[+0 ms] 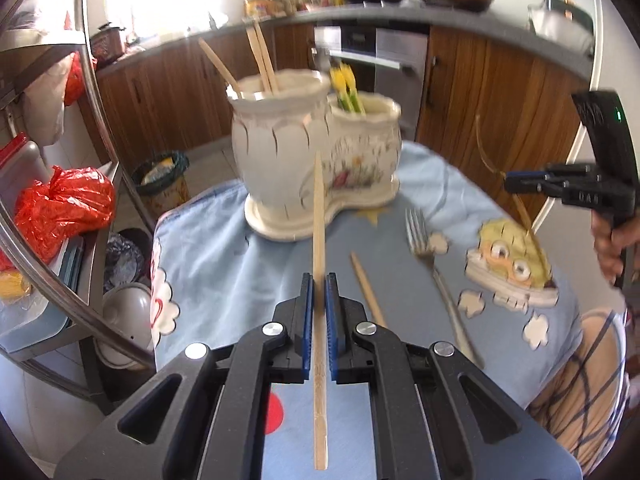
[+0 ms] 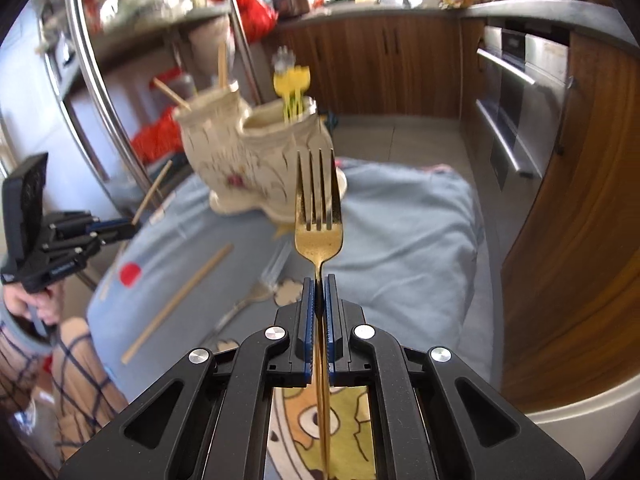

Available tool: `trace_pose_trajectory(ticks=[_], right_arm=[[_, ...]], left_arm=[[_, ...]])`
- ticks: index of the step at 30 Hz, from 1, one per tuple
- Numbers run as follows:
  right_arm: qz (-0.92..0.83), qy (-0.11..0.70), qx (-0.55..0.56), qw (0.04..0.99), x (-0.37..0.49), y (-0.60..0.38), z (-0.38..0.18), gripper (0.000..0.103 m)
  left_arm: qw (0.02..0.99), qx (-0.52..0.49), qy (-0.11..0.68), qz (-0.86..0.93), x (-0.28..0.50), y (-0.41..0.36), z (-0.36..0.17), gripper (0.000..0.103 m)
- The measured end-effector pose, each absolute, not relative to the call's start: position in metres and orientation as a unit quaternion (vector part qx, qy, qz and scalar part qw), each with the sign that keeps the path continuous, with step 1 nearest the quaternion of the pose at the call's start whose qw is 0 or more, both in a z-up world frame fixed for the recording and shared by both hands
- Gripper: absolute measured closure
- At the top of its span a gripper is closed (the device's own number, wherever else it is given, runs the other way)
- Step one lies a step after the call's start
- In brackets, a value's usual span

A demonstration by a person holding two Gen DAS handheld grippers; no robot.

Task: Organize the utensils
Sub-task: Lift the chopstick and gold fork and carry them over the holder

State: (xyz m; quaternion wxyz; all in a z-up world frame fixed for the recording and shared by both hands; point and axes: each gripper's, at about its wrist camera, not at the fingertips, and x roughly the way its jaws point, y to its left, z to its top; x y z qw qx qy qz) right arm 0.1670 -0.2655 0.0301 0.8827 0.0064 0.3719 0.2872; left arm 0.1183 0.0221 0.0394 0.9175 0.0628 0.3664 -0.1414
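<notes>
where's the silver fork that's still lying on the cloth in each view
Left wrist view: silver fork lies on the blue cloth, right of centre, tines toward the holder.
Right wrist view: silver fork, blurred, left of centre, behind the held gold fork.
Shared landmark: the cream double ceramic holder.

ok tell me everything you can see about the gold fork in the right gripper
The gold fork is shiny, gold-coloured metal with four tines and a slim handle. The right gripper is shut on its neck just below the head, blue pads on either side. It is lifted clear of the blue cloth, tines pointing forward toward the cream ceramic holder. Its handle runs back between the fingers. Nothing else touches it.
</notes>
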Motion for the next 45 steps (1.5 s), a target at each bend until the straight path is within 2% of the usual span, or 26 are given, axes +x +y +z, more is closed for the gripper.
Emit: trace_pose_trajectory(ticks=[17, 32, 45], right_arm=[[0.301, 0.26, 0.056, 0.916, 0.181, -0.239, 0.071, 0.098], [0.305, 0.136, 0.073, 0.94, 0.2, -0.235, 0.139, 0.098], [0.318, 0.118, 0.065, 0.938, 0.228, -0.211, 0.149, 0.098]], left_arm=[[0.96, -0.047, 0.23, -0.15, 0.127, 0.039, 0.084, 0.097], [0.983, -0.076, 0.084, -0.145, 0.157, 0.029, 0.136, 0.097], [0.986, -0.102, 0.014, -0.13, 0.199, 0.031, 0.147, 0.097]])
